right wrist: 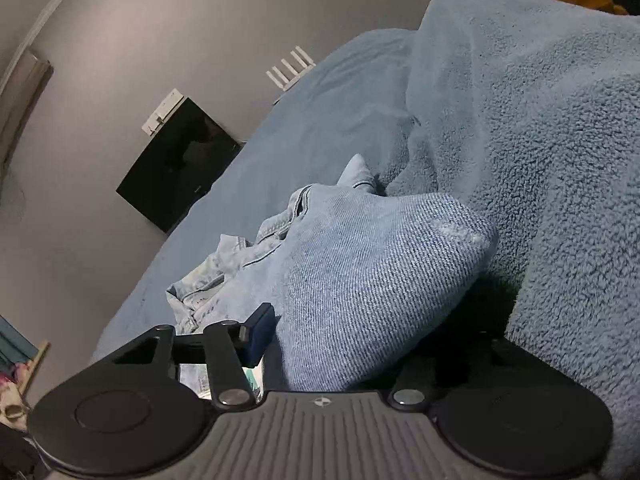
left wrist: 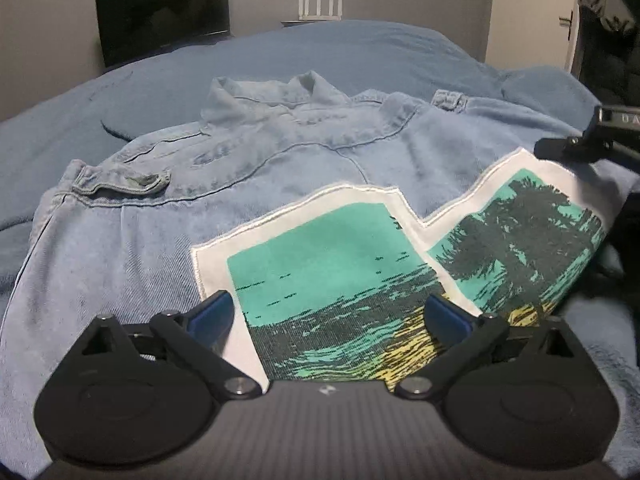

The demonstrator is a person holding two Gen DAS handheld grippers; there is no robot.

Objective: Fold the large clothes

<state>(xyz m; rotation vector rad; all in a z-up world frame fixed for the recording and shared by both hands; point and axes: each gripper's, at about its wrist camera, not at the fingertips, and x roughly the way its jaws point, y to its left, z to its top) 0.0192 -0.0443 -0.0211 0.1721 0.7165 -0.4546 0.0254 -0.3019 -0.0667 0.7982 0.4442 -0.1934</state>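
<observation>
Broadly, the faded light-blue denim jacket lies back-up on the fuzzy blue fleece blanket, its white-bordered teal seascape patch between the left gripper's spread blue-padded fingers. The right gripper pinches a twill denim fold.

You have a bed under a blue fleece blanket; the denim jacket lies flat on it, collar toward twelve o'clock.
</observation>
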